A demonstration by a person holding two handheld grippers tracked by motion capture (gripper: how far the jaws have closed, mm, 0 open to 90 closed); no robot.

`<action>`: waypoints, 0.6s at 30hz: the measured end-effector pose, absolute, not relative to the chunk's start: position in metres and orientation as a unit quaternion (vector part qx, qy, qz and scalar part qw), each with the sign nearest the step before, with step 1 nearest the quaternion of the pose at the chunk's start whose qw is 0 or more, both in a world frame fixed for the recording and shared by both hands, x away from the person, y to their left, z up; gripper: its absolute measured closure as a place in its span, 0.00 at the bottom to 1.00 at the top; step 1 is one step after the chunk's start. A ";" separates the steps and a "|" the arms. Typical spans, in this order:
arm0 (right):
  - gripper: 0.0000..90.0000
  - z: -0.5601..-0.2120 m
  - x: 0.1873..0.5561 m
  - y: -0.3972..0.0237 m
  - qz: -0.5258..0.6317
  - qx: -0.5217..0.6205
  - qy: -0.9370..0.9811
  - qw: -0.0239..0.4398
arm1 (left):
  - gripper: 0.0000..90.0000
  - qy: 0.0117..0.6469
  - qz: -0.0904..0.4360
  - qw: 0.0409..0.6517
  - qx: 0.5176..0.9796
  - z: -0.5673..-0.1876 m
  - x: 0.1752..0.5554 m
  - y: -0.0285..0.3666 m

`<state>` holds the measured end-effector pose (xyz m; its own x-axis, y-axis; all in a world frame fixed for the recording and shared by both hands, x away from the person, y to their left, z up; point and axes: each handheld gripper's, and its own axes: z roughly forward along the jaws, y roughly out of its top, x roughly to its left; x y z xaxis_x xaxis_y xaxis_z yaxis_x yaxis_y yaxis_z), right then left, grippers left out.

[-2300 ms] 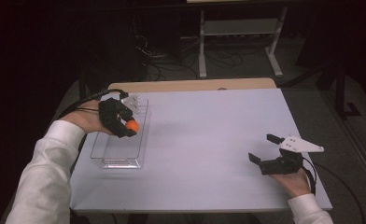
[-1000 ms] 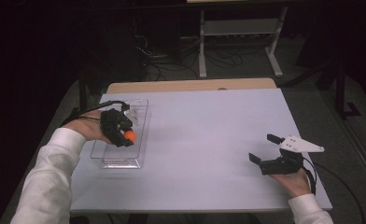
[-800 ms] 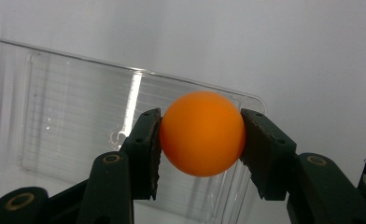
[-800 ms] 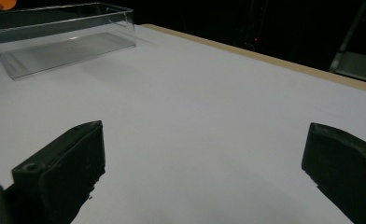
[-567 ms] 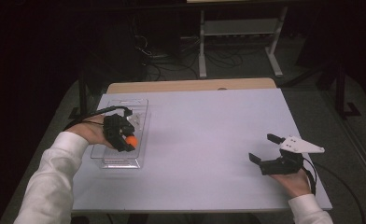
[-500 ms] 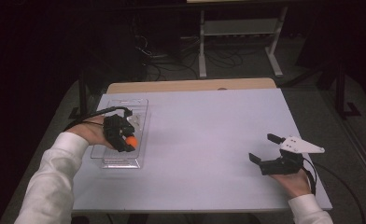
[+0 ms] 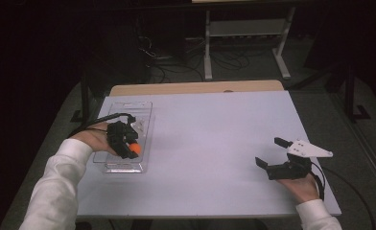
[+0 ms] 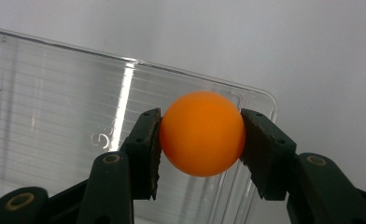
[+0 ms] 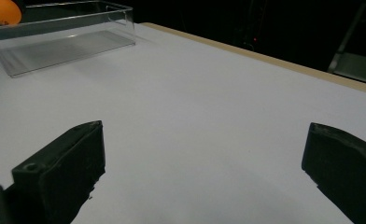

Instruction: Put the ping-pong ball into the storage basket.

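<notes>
An orange ball sits clamped between both pads of my left gripper, which is shut on it. That gripper hangs over the near part of a clear plastic tray at the table's left side; the ball glows orange above the tray floor. In the left gripper view the ribbed tray bottom lies just under the ball. My right gripper rests low at the table's right side, open, with bare table between its pads. Far off in the right gripper view stand the tray and ball.
The white tabletop spreads wide between the two hands. A wooden strip runs along the far edge. Beyond it stand a white metal frame and loose cables on a dark floor.
My left gripper has come nearer along the tray and sunk lower into it, still holding the orange ball. The right gripper has kept still.
</notes>
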<state>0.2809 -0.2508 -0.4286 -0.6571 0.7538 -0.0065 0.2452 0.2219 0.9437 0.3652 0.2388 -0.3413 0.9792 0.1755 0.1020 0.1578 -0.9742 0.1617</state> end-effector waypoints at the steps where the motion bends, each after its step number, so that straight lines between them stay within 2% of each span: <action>1: 0.00 -0.429 0.281 -0.251 0.525 0.336 0.743 0.242 | 0.56 0.085 0.057 0.076 0.992 -0.343 0.366 0.238; 18: 0.00 -0.430 0.281 -0.250 0.524 0.336 0.745 0.239 | 0.56 0.093 0.050 0.074 0.992 -0.360 0.372 0.243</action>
